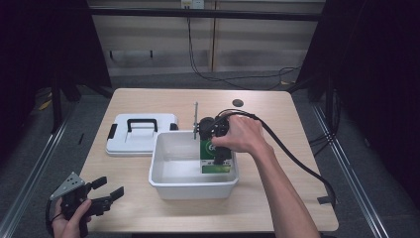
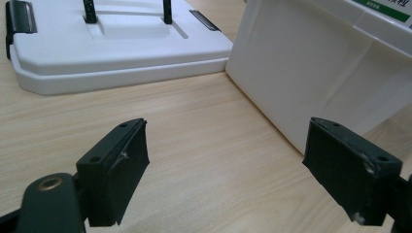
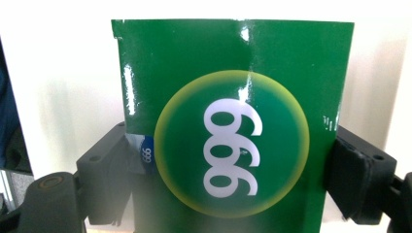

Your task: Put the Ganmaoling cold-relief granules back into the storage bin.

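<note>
Table (image 1: 277, 193) first, then lid (image 1: 141, 134), then white bin (image 1: 190, 186): inside it our right gripper (image 1: 218, 148) clamps the green box (image 3: 233, 131) (upright, against the right wall); our left gripper (image 1: 106, 191) gapes empty.

a white lid (image 1: 141, 135) with a black handle (image 1: 142, 122) lies flat on the light wood table (image 1: 163, 101), just to the left of the tub. black clips sit on its sides. a small dark round spot (image 1: 238, 103) is on the table's far part. black cables (image 1: 233, 77) lie on the floor behind.
</note>
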A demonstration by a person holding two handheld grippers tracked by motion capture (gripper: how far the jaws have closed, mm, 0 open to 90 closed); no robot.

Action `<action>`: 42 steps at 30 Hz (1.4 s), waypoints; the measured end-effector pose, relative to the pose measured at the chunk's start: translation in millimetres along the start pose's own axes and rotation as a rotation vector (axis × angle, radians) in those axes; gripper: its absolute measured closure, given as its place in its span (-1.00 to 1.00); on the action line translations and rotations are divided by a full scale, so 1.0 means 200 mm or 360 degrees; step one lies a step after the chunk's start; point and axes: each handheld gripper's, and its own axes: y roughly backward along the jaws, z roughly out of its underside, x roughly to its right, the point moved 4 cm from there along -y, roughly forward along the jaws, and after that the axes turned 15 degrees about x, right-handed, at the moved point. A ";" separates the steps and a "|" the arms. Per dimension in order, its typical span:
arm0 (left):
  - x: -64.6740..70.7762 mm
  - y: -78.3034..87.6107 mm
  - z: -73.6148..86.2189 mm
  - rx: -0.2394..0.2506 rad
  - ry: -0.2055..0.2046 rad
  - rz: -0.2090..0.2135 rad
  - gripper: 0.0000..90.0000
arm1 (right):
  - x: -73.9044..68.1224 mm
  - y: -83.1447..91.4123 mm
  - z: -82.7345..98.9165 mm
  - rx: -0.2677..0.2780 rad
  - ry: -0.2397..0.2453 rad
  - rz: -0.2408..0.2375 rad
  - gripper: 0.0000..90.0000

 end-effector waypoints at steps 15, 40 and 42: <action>0.00 0.00 0.00 -0.0010 -0.0008 0.0000 -0.65 | 0.04 -0.13 0.06 -0.0015 0.0002 -0.0001 -0.65; 0.00 0.00 0.00 -0.0012 -0.0013 0.0006 -0.65 | 0.04 -0.29 0.10 -0.0069 -0.0004 0.0006 -0.66; 0.00 0.00 0.00 -0.0010 -0.0013 0.0005 -0.65 | 0.04 -0.31 0.10 -0.0066 0.0001 0.0011 -0.66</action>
